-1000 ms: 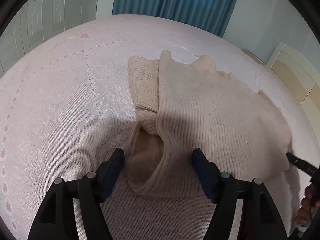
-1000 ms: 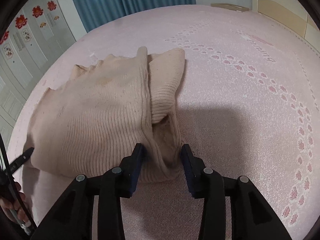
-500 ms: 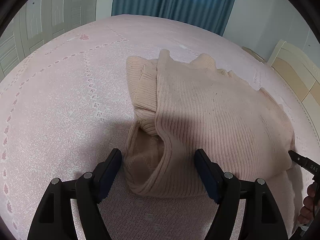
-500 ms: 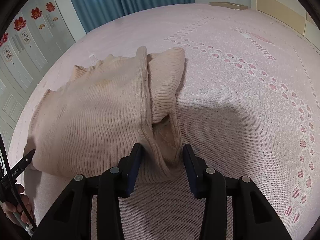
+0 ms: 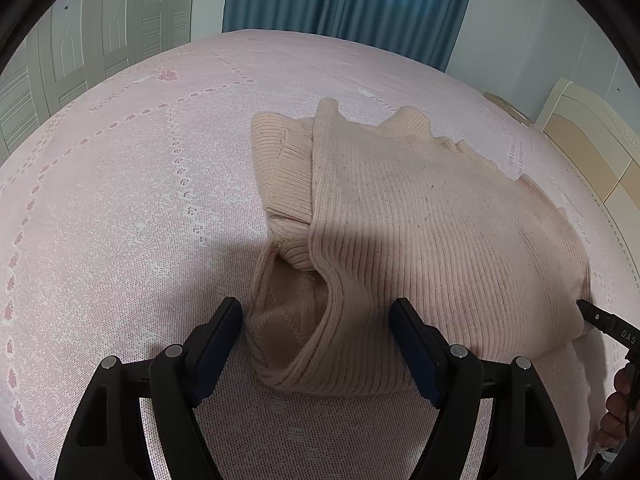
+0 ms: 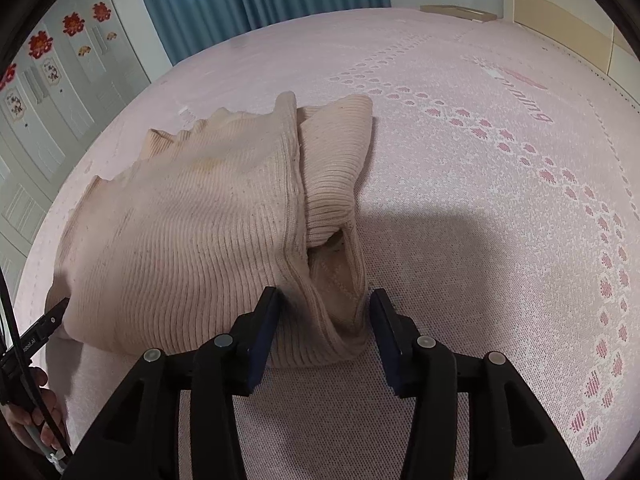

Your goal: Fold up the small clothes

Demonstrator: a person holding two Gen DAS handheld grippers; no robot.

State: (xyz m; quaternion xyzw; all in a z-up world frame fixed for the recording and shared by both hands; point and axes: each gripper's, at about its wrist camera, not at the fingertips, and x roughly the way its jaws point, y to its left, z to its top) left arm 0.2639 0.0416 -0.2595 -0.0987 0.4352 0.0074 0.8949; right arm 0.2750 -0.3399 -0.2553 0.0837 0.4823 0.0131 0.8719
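A pink patterned bed (image 5: 120,208) fills both views, with blue curtains (image 5: 344,0) and white cupboard doors (image 5: 80,40) behind it. On the bed lies 1 ribbed beige sweater (image 5: 420,232), already doubled over into a thick bundle, its ribbed cuff or hem (image 5: 280,168) showing along one side.

The sweater sits directly ahead of both claws, its near edge at the fingertips. In the left wrist view its long axis runs away from the camera and to the right; the left claw (image 5: 316,332) stands wide, its 2 fingers either side of a rolled corner without pinching it. In the right wrist view the right claw (image 6: 324,320) is narrower but also not closed, its fingers flanking the opposite near corner, close to or brushing the knit. Each claw is nearest its own corner, so both seem placed to take the near edge together.

Inside the rolled openings the layers are shadowed and hard to separate. The sweater's underside and far edge are hidden.
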